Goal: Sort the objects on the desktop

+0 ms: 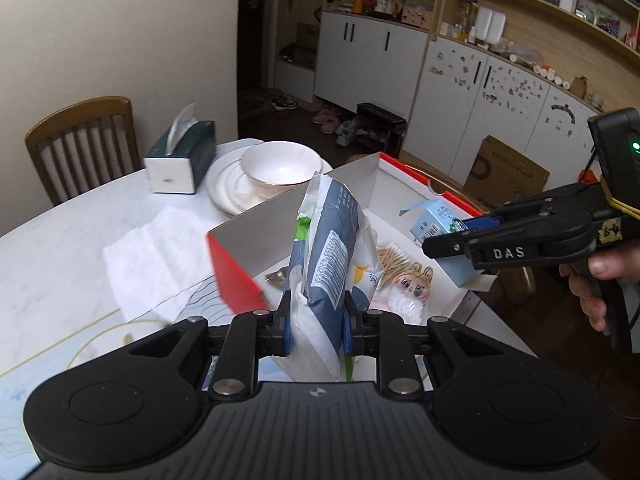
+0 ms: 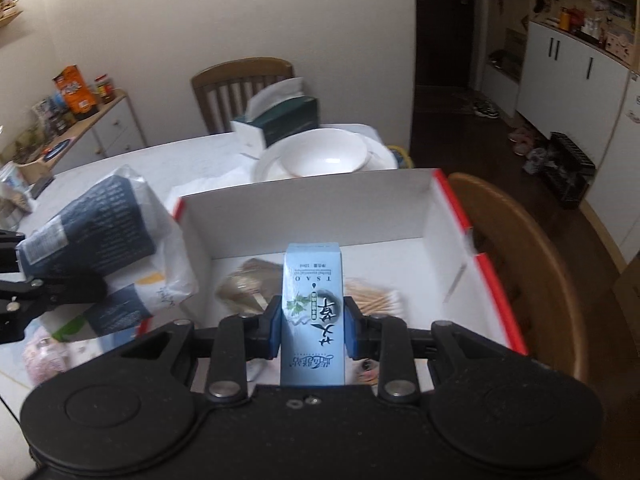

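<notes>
Grippers over a red-edged white box [image 2: 400, 200] on a marble table [image 1: 60, 248], each carrying one item. Left gripper [image 1: 316, 320]: jaws drawn narrow and clamped on a soft blue-and-white packet [image 1: 332, 248], which stands up between the pads above the near corner of the box. Right gripper [image 2: 312, 328]: jaws pressed on a pale blue carton [image 2: 312, 300], held upright over the box interior. Already lying in the box: a bundle of cotton swabs [image 2: 376, 298], a second clear pack of sticks [image 2: 248, 284], and a small cartoon-face item [image 1: 414, 282]. Outside the box, at the far side: a bowl [image 1: 280, 164] stacked on plates [image 1: 224, 188], a tissue box [image 1: 180, 156], and a white cloth [image 1: 152, 248].

Risks, as judged from this arrangement: the two loads hang near each other above one opening, so lowering both together could knock carton against packet. The packet is limp and gripped low, so it may sag or slide out before it clears the wall. Released upright, the tall carton would likely topple onto the swabs.
</notes>
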